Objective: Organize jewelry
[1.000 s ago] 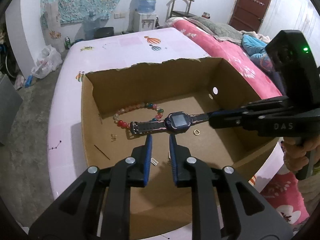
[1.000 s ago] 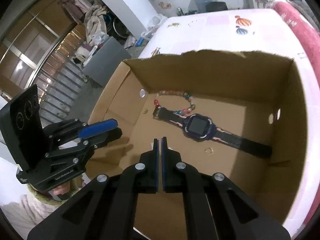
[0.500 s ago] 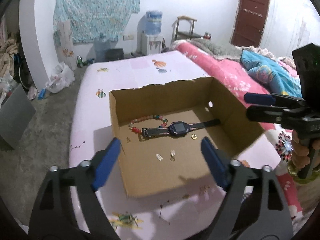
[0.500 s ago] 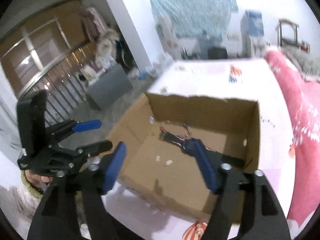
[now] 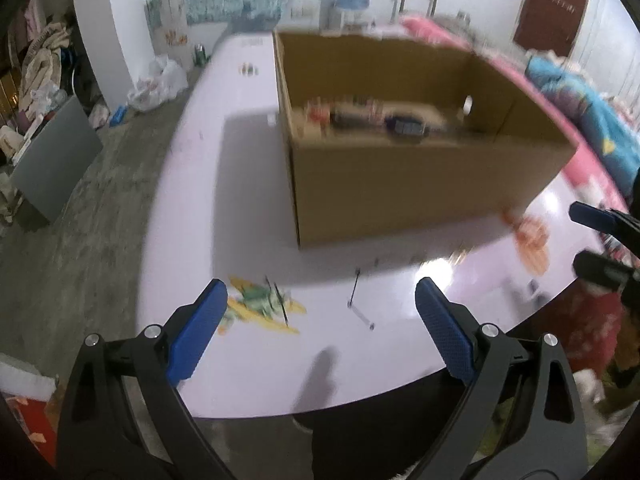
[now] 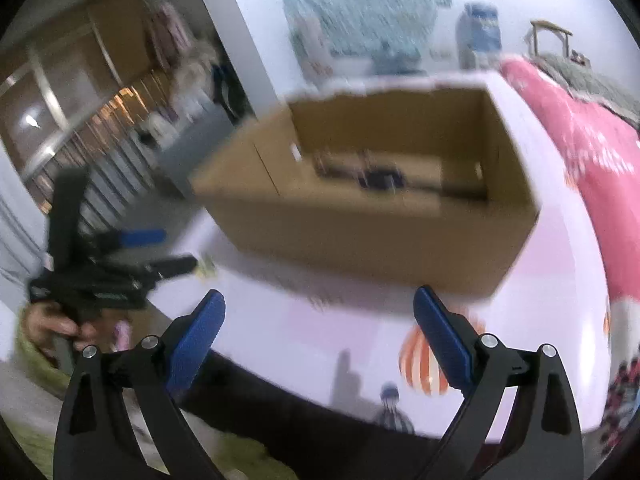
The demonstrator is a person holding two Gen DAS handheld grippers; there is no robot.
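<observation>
Both views are motion-blurred. The left gripper (image 5: 318, 300) has just been opening and its jaws now stand wide apart, released, with nothing between the blue pads; below them lies bare pale pink table (image 5: 192, 184). The right gripper (image 6: 318, 312) has likewise just been opening and is released, nothing between its pads. Both sit on the near side of the cardboard box (image 5: 400, 184), apart from it, over the table's near edge. Inside the box, on its floor toward the far wall, lies the dark smartwatch (image 5: 406, 126) with its strap stretched out, and just left of it a smear of red and coloured beads, the bead bracelet (image 5: 320, 110); detail is too blurred to resolve further. On the table in front of the box, a thin dark pin-like piece (image 5: 353, 288) lies between the left gripper's pads and the box wall, beside a printed yellow-green decal (image 5: 260, 304). In the right wrist view, a hand (image 6: 60, 326) grips the left gripper's handle at lower left.
</observation>
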